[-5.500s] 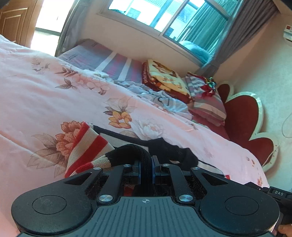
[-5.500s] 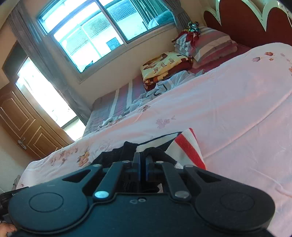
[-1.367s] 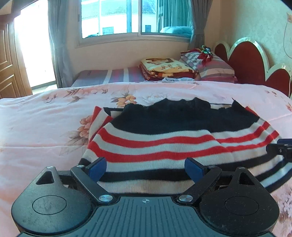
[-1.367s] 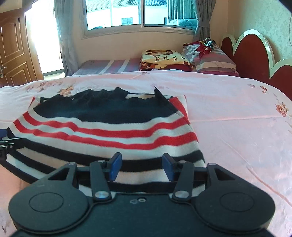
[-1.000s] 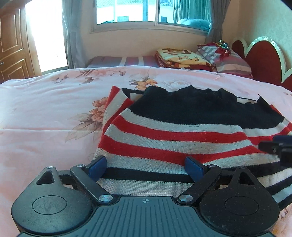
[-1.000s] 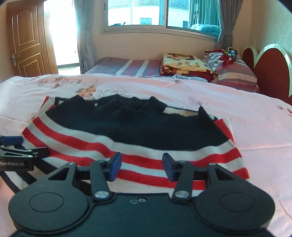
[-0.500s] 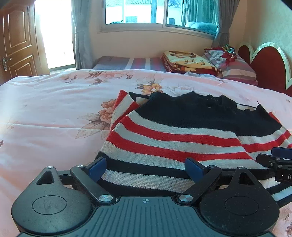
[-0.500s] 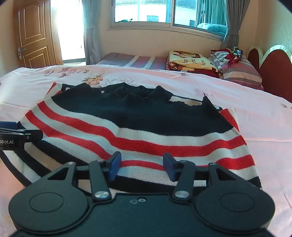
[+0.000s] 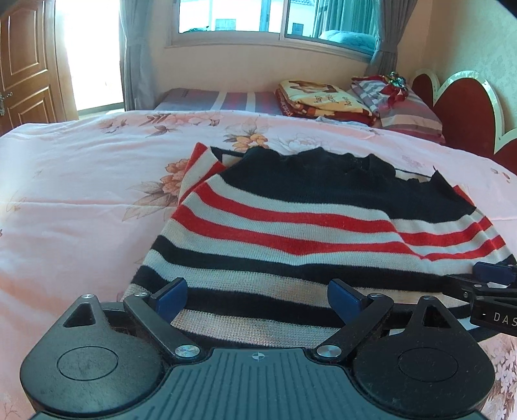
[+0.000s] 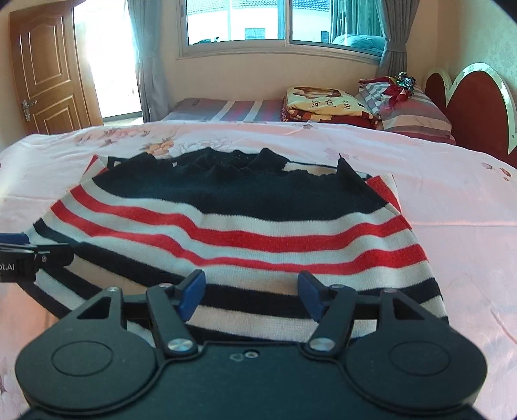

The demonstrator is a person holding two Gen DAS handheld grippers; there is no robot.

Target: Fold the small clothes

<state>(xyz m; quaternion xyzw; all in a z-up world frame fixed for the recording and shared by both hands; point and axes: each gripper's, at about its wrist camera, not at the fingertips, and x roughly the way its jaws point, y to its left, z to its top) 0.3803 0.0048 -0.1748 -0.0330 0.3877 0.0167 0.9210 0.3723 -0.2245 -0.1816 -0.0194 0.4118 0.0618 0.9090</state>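
A small knit sweater with red, white and black stripes and a black top part lies folded over on the pink floral bedspread. It also shows in the right wrist view. My left gripper is open and empty, its blue pads over the sweater's near hem. My right gripper is open and empty, also at the near hem. The right gripper's tip shows at the right edge of the left wrist view. The left gripper's tip shows at the left edge of the right wrist view.
Folded blankets and striped pillows are stacked at the far end by the red headboard. A window and a wooden door stand behind the bed.
Both grippers held the sweater's edge shut 5.5 s ago, then let go and opened. Over the last second they have drawn back a little; the sweater lies still.
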